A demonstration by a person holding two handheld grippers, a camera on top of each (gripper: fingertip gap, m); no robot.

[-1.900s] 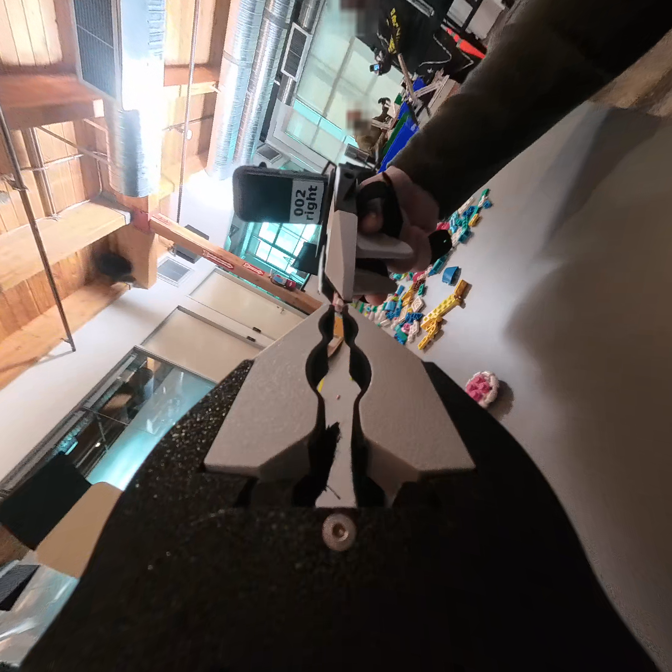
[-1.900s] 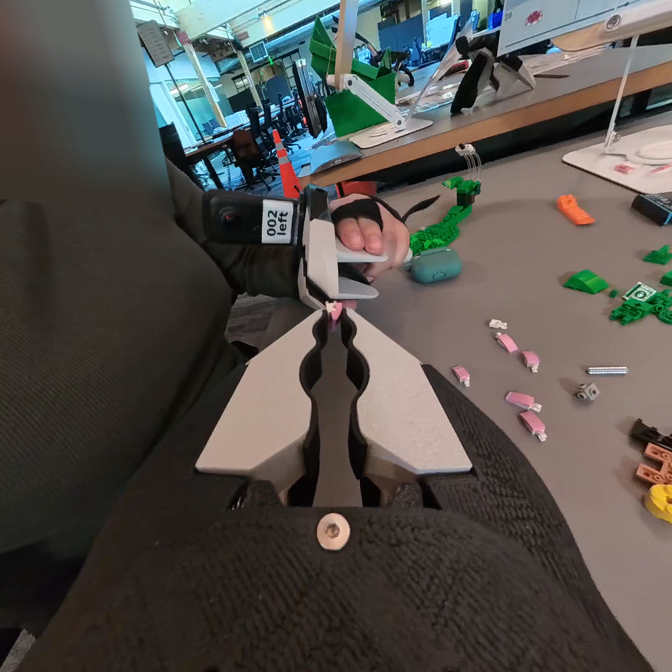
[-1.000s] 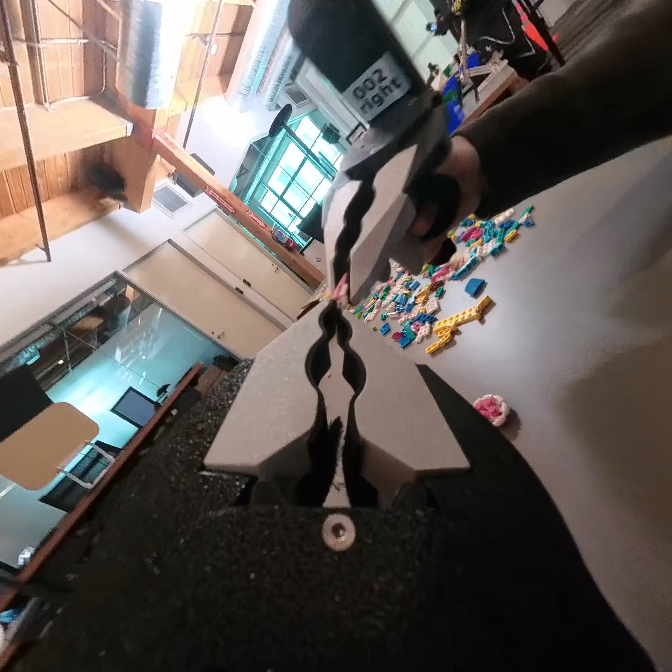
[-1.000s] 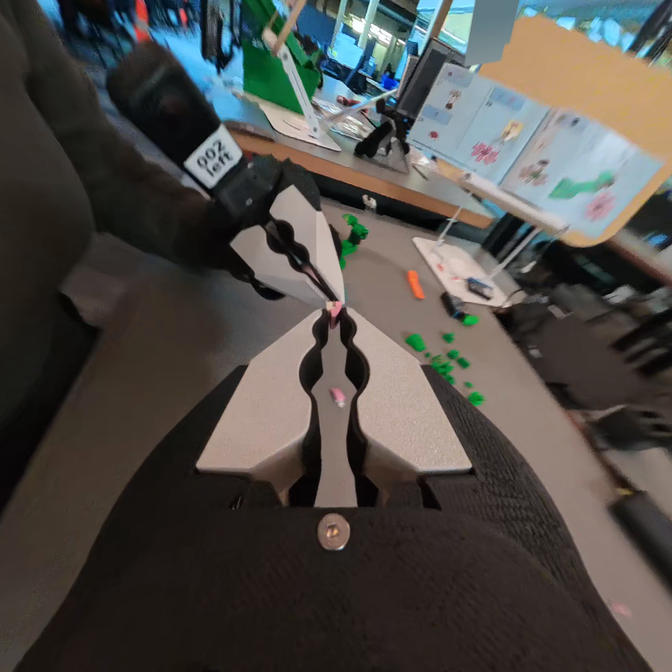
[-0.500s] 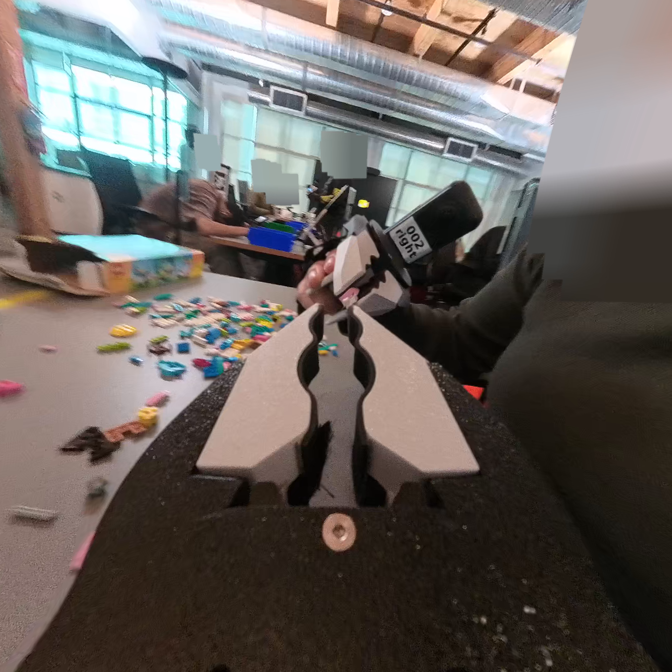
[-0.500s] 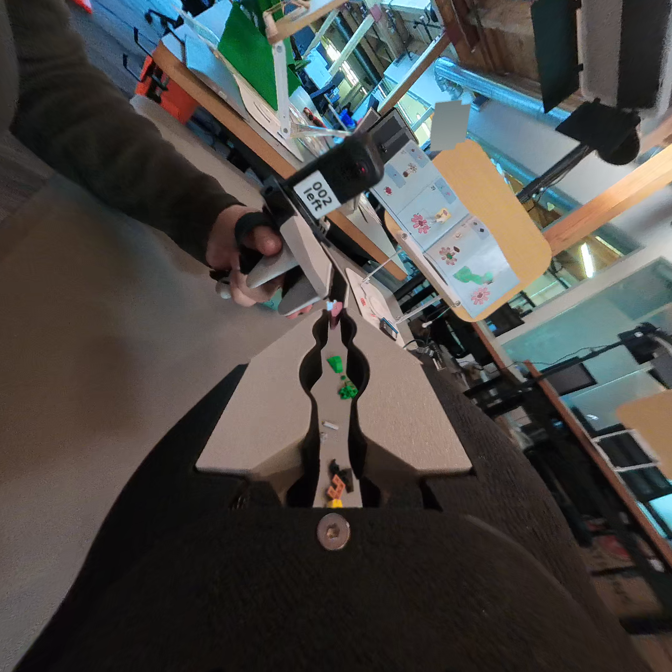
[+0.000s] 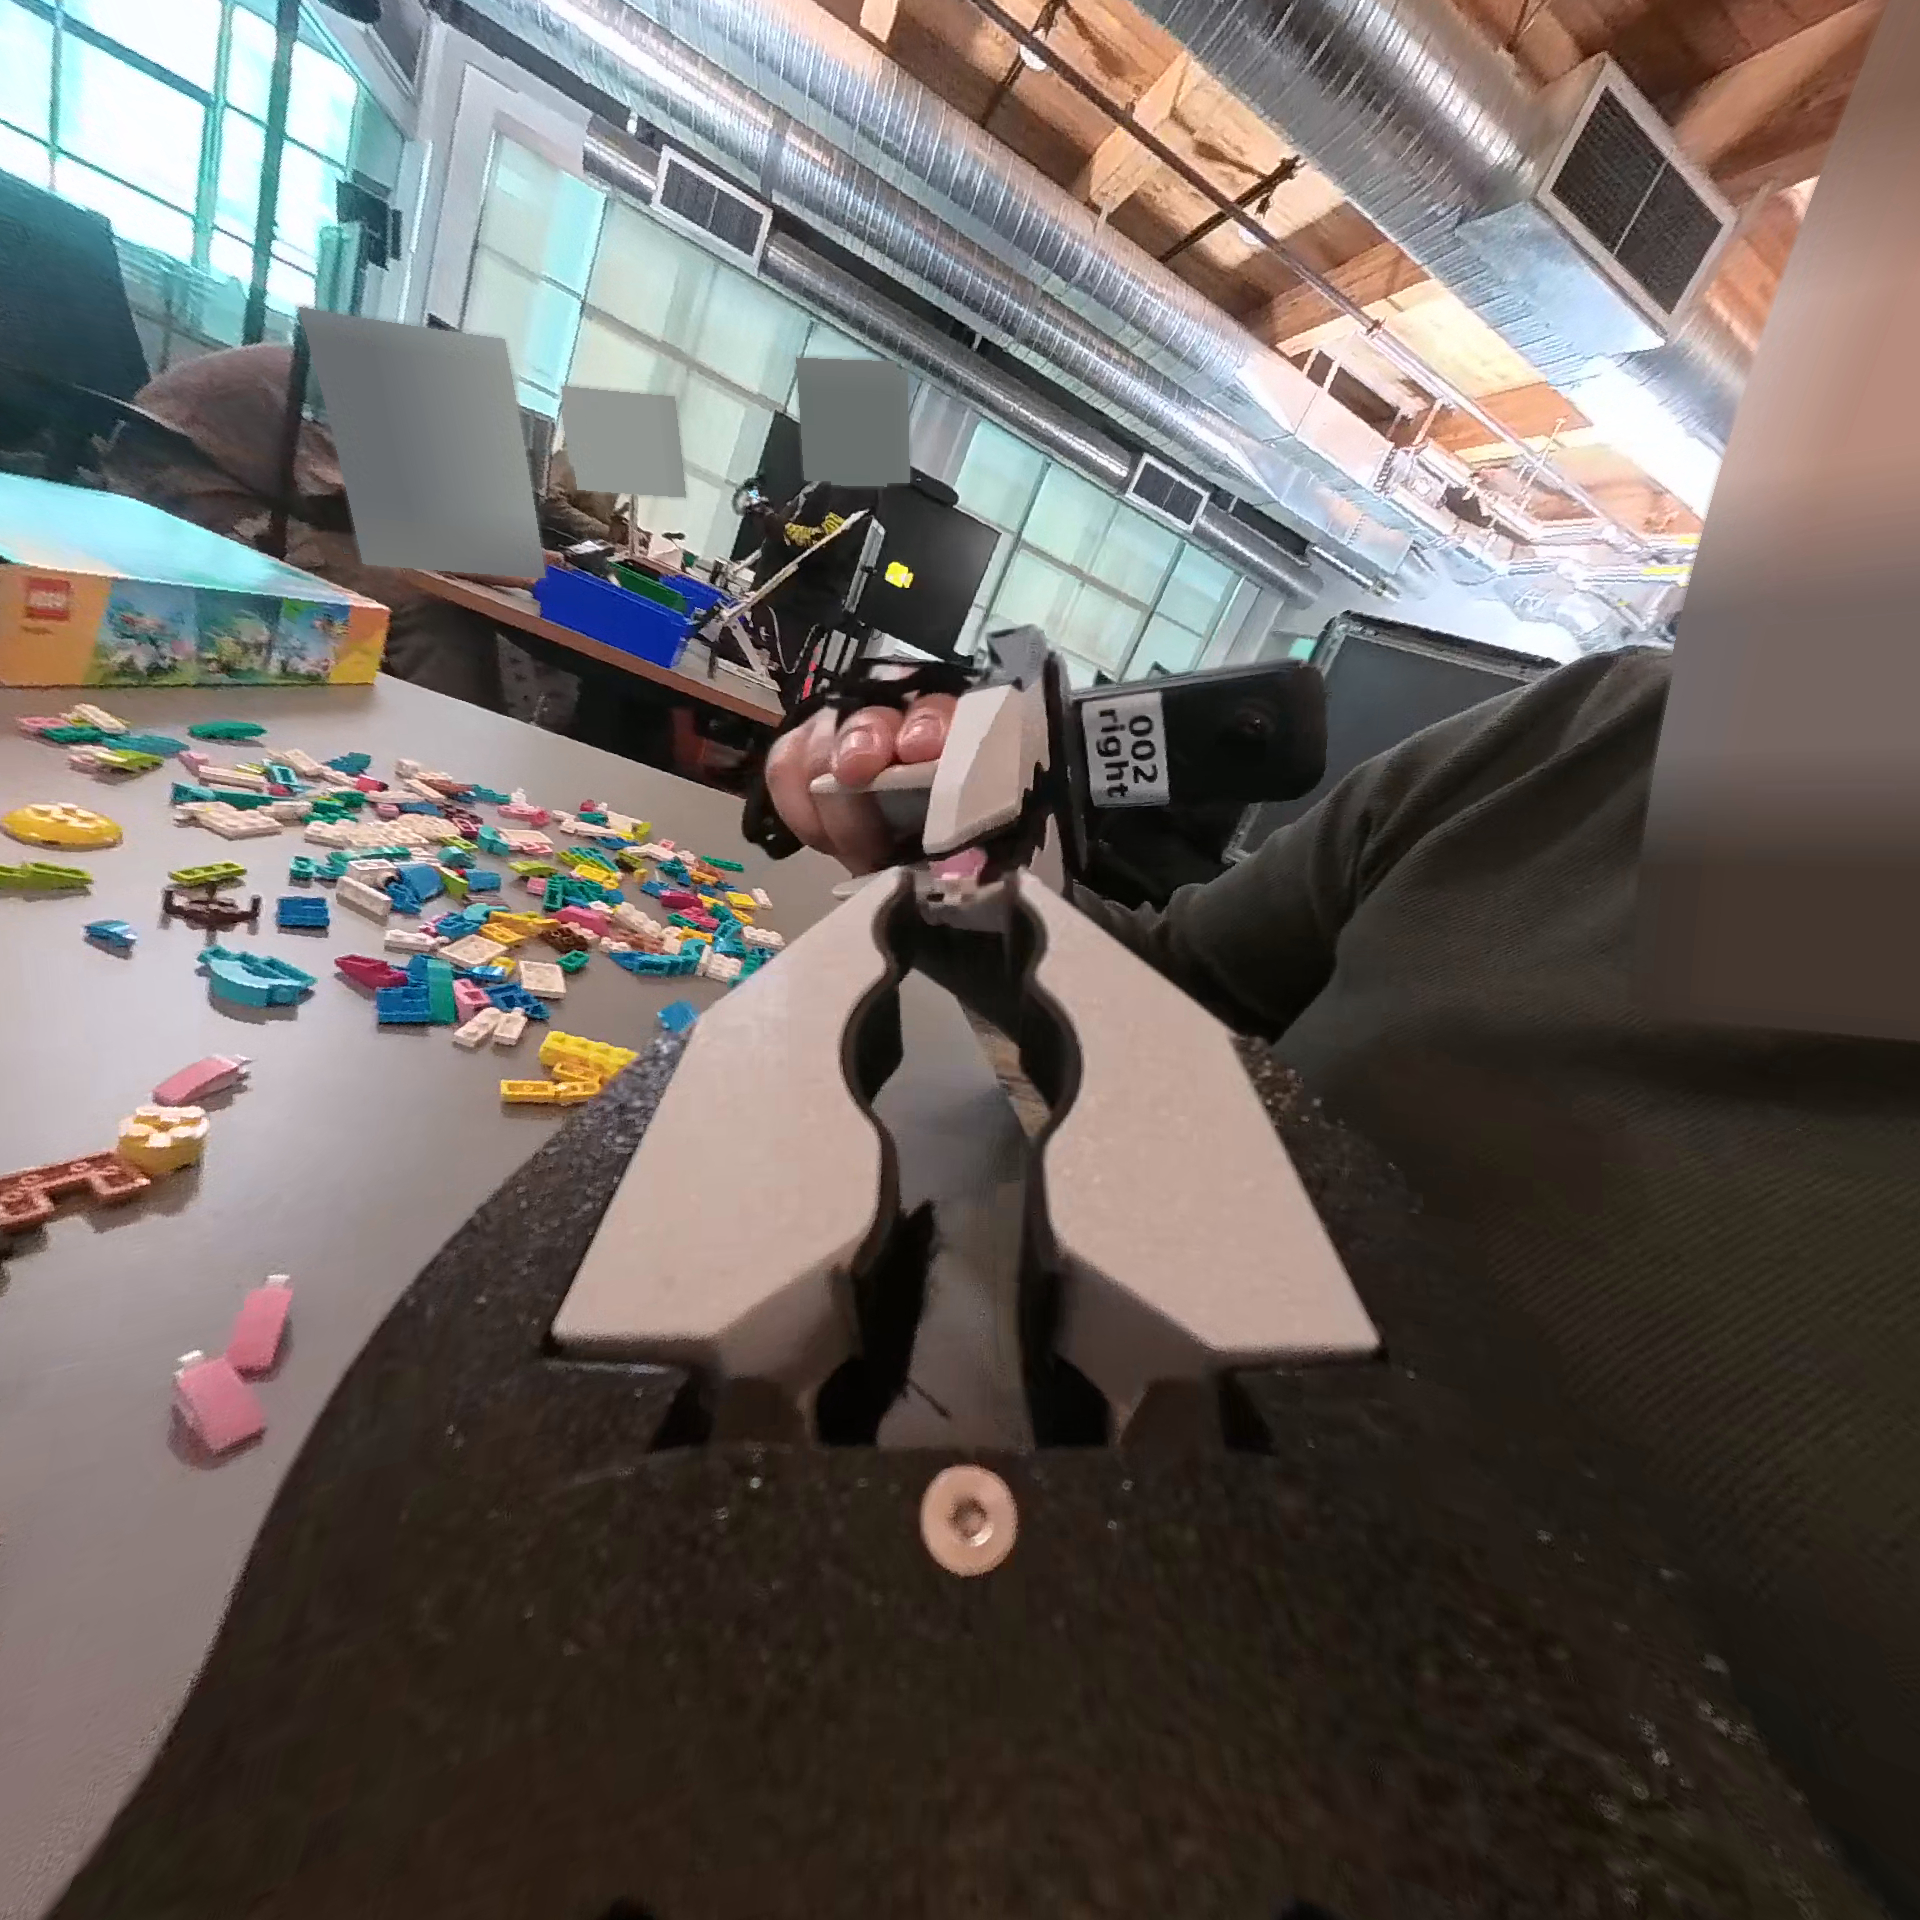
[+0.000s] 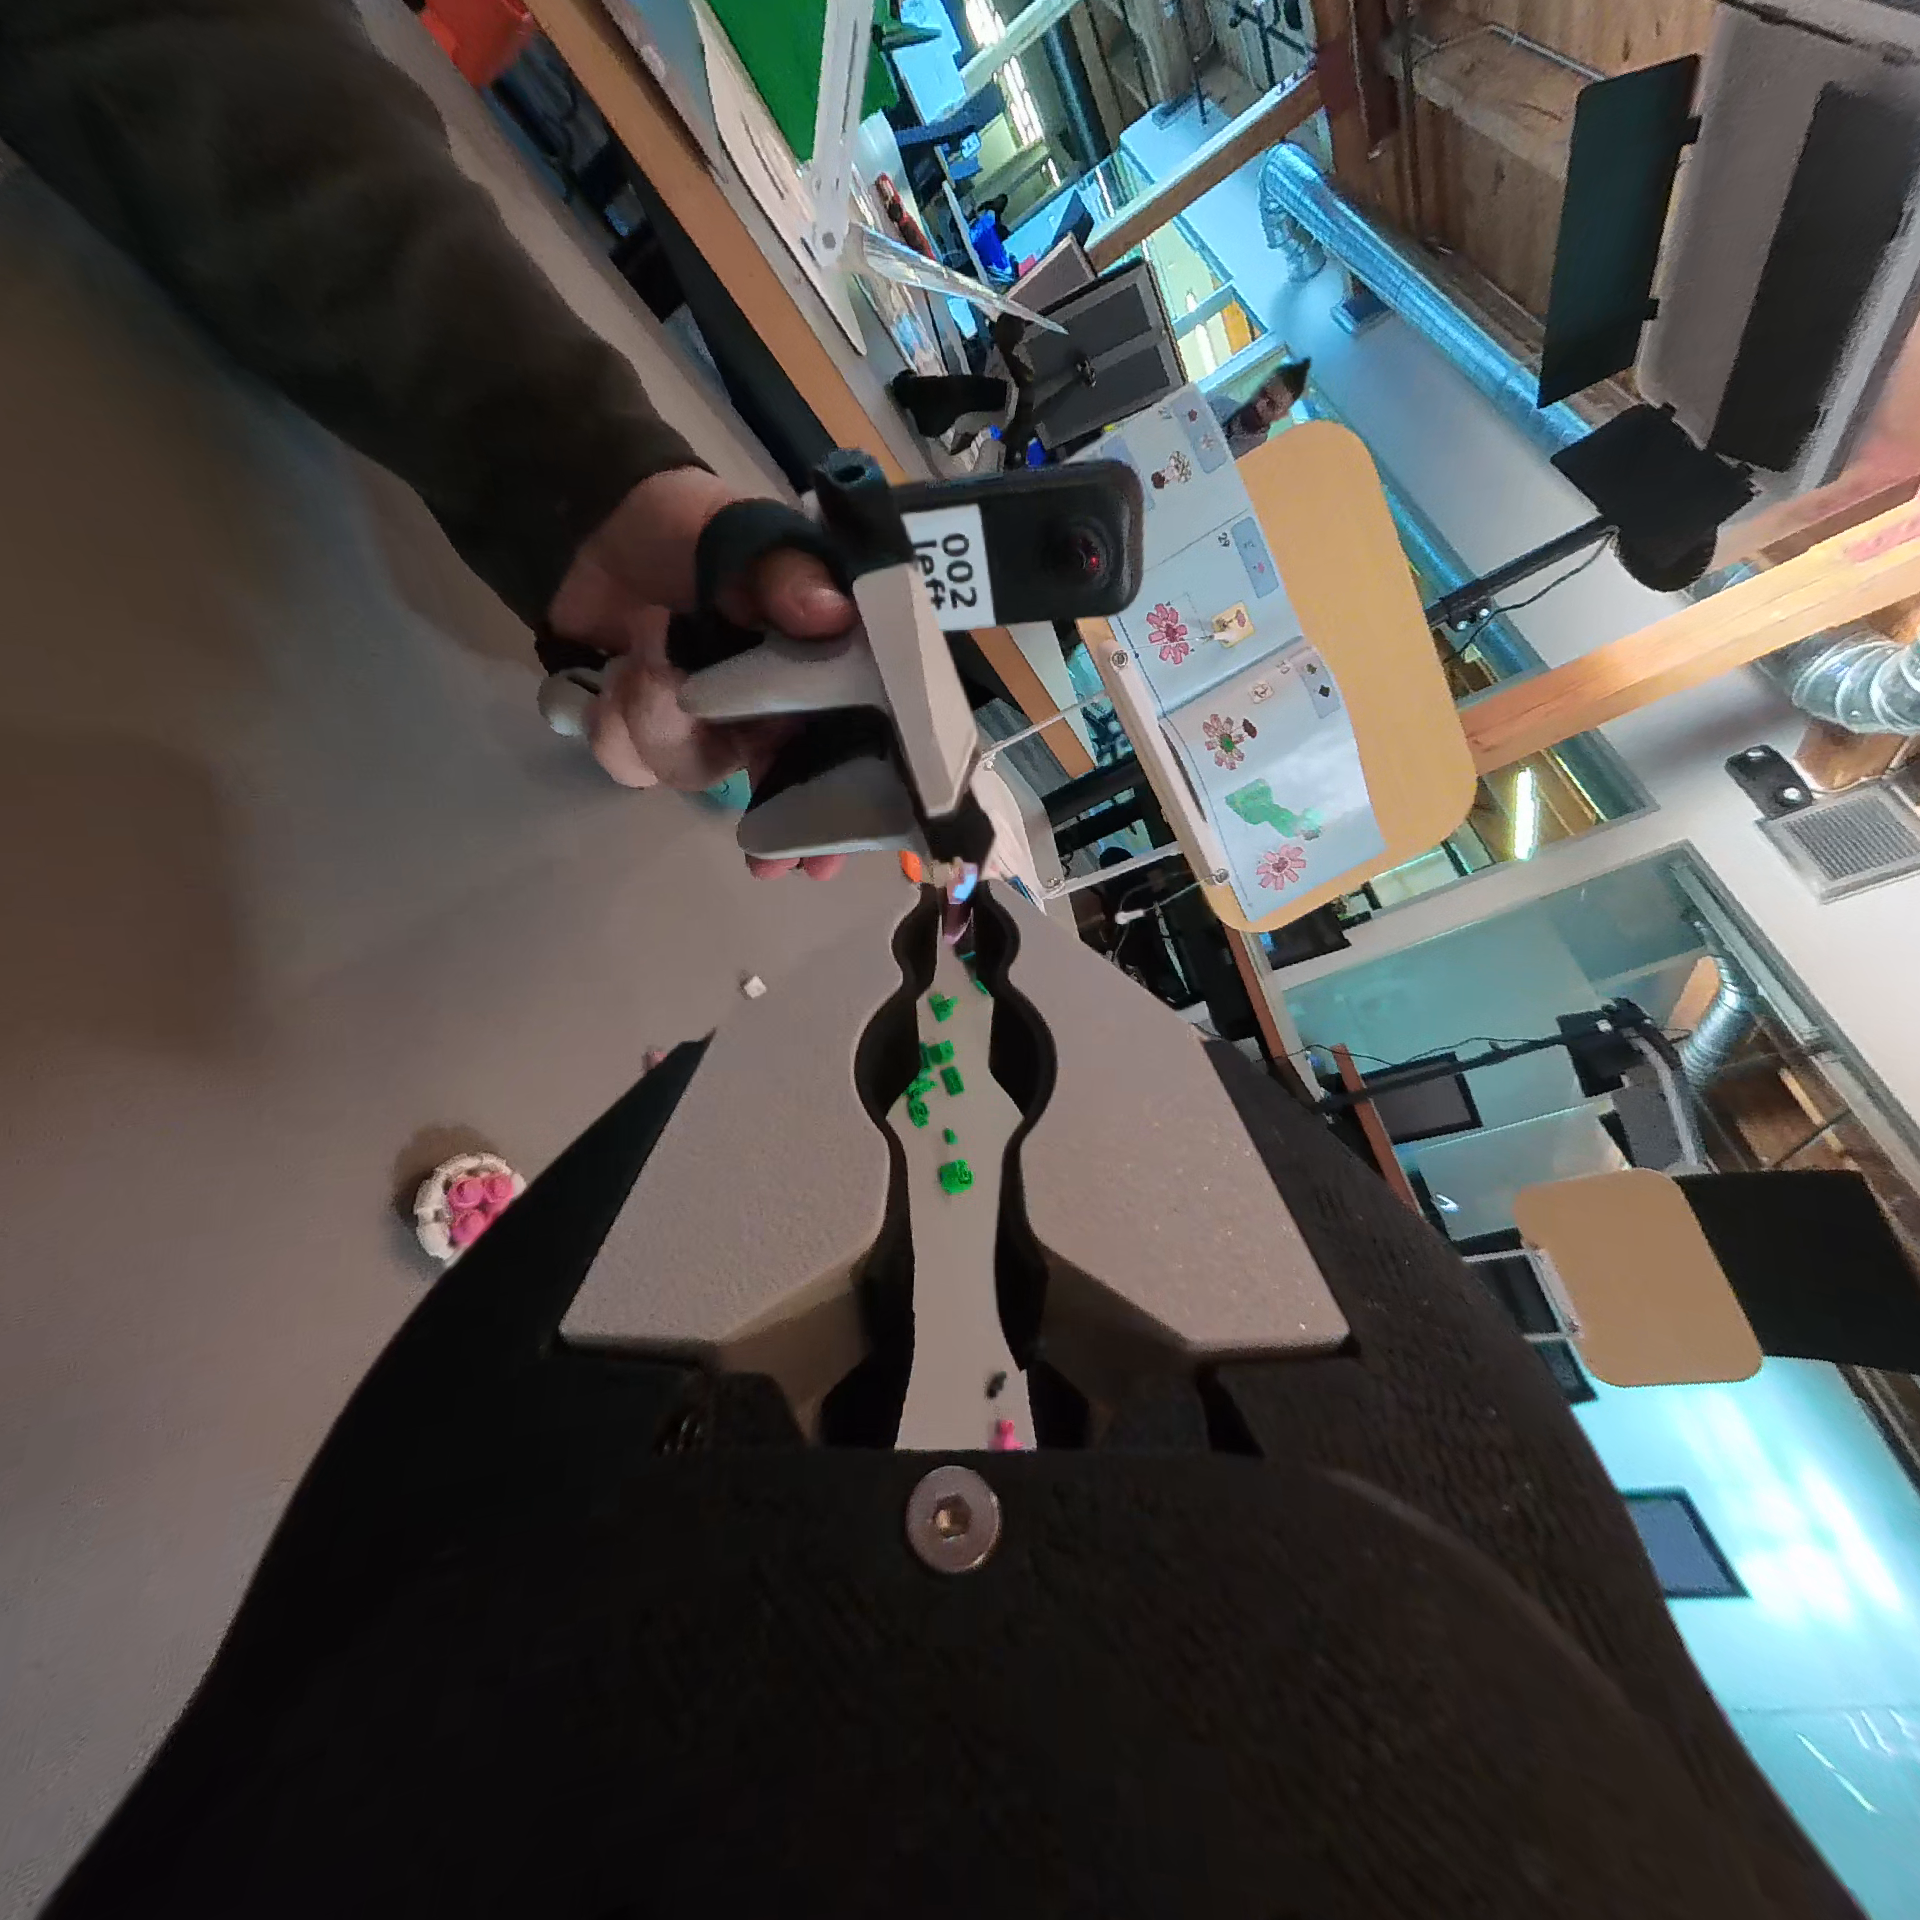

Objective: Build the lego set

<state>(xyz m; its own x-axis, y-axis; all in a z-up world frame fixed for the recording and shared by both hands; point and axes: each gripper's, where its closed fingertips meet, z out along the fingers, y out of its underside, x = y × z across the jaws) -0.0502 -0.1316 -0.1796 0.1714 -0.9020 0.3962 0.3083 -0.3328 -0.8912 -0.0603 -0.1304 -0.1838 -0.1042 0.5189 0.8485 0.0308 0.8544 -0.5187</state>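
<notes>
Setting: open workshop with wooden beams and silver ducts overhead; grey table (image 7: 312, 1195) carrying the work.
Piece in hand: small pink lego piece (image 7: 961, 871), being held up in the air above the table, right at the meeting point of both tongs.
Left tongs (image 7: 951, 896): tips closing in on the pink piece from below; jaws nearly together at the tip; whether they are truly pinching it I cannot tell.
Right tongs (image 8: 961, 906): tips pinched tight on the pink piece (image 8: 958, 891), carrying it.
Key relation: the two tongs are meeting tip to tip, nearly head-on; the piece is lying straight ahead of both, equally near each. Its long axis is too small to read.
Judgement: a join or handover in mid-air seems to be under way; a slight misalignment could drop the piece.
Nearby: loose pink pieces (image 7: 223, 1382); pile of coloured bricks (image 7: 499, 904); pink-and-white round flower (image 8: 464, 1202); green pieces (image 8: 951, 1174); lego box (image 7: 187, 634).
</notes>
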